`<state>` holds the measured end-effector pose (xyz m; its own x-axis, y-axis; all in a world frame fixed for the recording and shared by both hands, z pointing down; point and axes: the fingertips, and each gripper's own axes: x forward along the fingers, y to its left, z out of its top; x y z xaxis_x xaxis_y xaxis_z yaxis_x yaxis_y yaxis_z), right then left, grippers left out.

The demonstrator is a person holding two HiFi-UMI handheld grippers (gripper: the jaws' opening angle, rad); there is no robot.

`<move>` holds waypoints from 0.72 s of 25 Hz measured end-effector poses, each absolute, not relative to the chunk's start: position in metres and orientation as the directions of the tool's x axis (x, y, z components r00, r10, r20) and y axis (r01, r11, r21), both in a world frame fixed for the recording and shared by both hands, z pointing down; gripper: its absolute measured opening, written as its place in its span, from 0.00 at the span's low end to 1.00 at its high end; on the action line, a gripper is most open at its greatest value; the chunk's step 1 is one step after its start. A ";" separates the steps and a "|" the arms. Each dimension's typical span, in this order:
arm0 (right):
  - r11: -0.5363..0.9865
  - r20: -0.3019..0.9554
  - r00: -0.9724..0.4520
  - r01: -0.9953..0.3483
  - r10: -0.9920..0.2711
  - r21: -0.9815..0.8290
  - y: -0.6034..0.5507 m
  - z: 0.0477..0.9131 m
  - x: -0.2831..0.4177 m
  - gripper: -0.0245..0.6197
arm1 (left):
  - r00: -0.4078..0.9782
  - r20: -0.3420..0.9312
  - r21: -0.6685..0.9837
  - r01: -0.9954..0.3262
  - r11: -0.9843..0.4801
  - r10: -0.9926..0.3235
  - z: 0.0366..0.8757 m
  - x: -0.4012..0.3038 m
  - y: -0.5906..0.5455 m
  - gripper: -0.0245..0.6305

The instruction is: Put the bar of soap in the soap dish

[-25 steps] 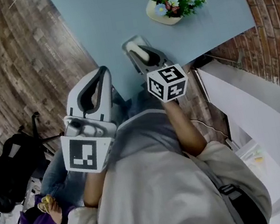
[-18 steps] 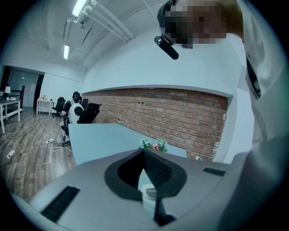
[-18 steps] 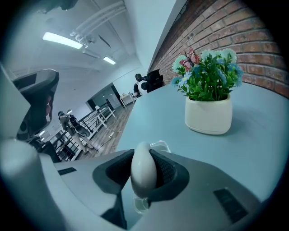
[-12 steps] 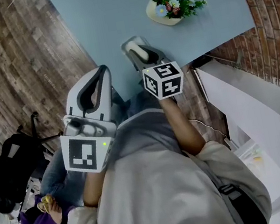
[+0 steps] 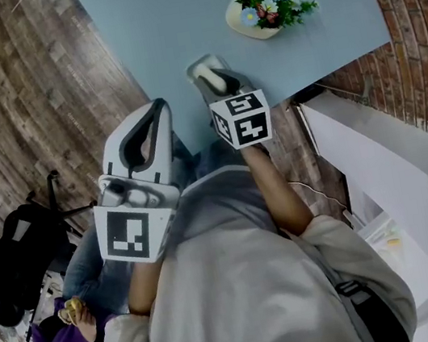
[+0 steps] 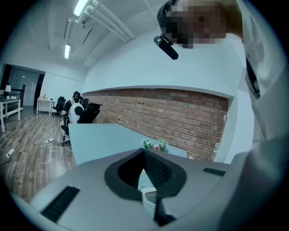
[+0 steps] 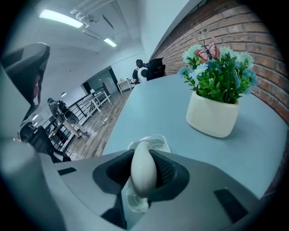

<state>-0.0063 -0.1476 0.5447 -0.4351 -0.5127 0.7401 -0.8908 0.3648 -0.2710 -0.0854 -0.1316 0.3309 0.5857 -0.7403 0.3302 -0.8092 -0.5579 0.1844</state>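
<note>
- Right gripper [image 7: 142,155]: angled downward toward the blue tabletop [image 7: 153,103]. Its jaws stand wide apart and pinch the bar of soap [image 7: 143,173] by its broad faces, with the bar on edge between the ribbed pads.
- Bar of soap: white and oval, held in the air directly above the soap dish [image 7: 156,143]. In the right gripper view the bar covers the dish's middle, and whether the two touch cannot be told.
- Soap dish: clear plastic, resting on the tabletop near its front edge, well apart from the flower pot [image 7: 212,115].
- Right forearm [image 5: 280,195]: bare, reaching forward from the grey sleeve to the marker cube [image 5: 242,118].
- Left gripper [image 5: 158,106]: held beside the right gripper at the tabletop's near edge, pointing forward. Its jaw tips are pressed together around nothing.
- Flower pot: cream, holding green leaves and pale flowers, standing at the tabletop's far side.
</note>
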 end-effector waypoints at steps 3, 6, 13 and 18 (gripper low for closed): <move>0.368 0.746 -0.433 -0.890 -0.506 -0.267 -0.149 0.545 -0.007 0.21 | 0.587 0.332 0.187 -0.808 -0.558 -0.739 0.331 -0.086 -0.133 0.04; 0.370 0.753 -0.427 -0.892 -0.500 -0.260 -0.149 0.546 -0.008 0.22 | 0.589 0.330 0.190 -0.807 -0.559 -0.738 0.332 -0.087 -0.132 0.04; 0.377 0.761 -0.406 -0.898 -0.506 -0.228 -0.149 0.548 -0.008 0.22 | 0.588 0.332 0.190 -0.807 -0.559 -0.737 0.332 -0.090 -0.132 0.04; 0.383 0.773 -0.399 -0.897 -0.493 -0.219 -0.146 0.551 -0.006 0.22 | 0.590 0.330 0.192 -0.806 -0.560 -0.737 0.332 -0.090 -0.131 0.04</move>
